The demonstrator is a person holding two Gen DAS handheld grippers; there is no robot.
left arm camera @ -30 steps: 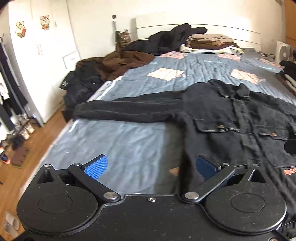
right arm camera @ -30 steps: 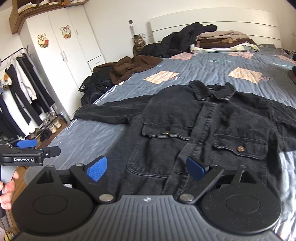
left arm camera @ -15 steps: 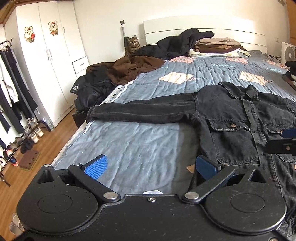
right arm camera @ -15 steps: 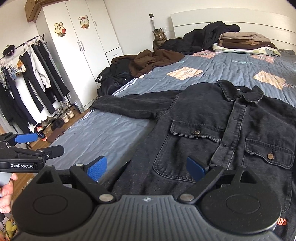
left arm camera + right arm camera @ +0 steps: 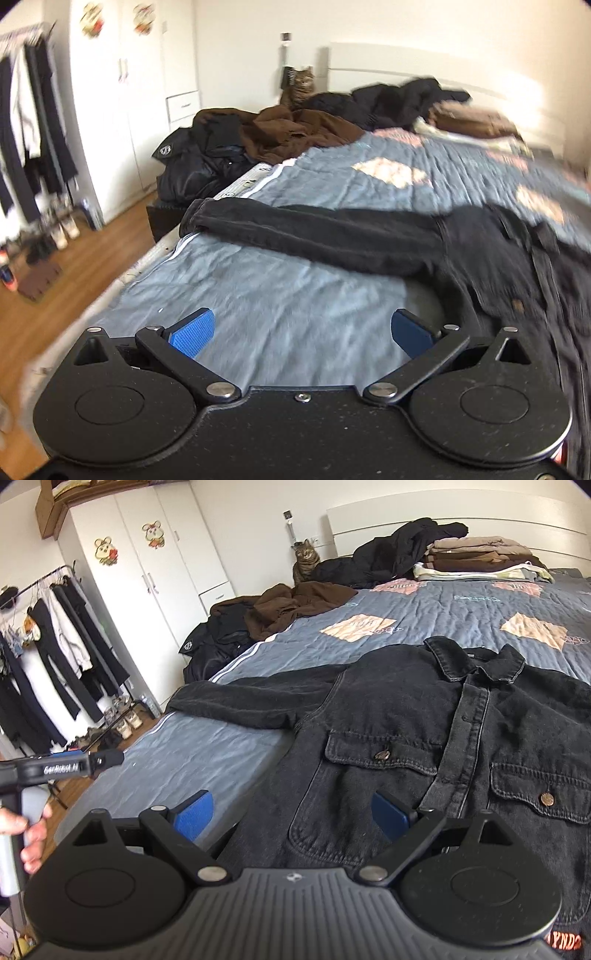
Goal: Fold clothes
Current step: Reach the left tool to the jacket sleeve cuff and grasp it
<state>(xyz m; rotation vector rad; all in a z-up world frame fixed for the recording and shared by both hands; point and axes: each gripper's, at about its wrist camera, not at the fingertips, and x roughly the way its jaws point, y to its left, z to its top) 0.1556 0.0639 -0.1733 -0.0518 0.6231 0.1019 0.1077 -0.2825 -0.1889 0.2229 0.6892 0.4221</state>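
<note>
A black denim jacket [image 5: 424, 720] lies flat and face up on the blue quilted bed [image 5: 443, 616], collar toward the headboard. Its left sleeve [image 5: 314, 236] stretches out to the bed's left edge. My left gripper [image 5: 301, 332] hangs open over bare quilt, just left of the jacket's body, with nothing between its blue pads. My right gripper [image 5: 291, 812] is open above the jacket's lower front, near the left chest pocket [image 5: 380, 753]. The left gripper [image 5: 85, 762] also shows at the far left of the right wrist view, held by a hand [image 5: 33, 834].
Unfolded brown and black clothes [image 5: 280, 609] are heaped at the bed's far left edge. A folded stack [image 5: 480, 559] and a dark coat sit by the headboard. A tabby cat [image 5: 306, 563] sits beside them. A wardrobe [image 5: 147, 572] and clothes rack [image 5: 44, 657] stand left, over wooden floor [image 5: 74, 266].
Both grippers have swung left and pulled back from the jacket. The left wrist view is now blurred from motion, and more of the sleeve, floor and clothes rack shows. Both stay open.
</note>
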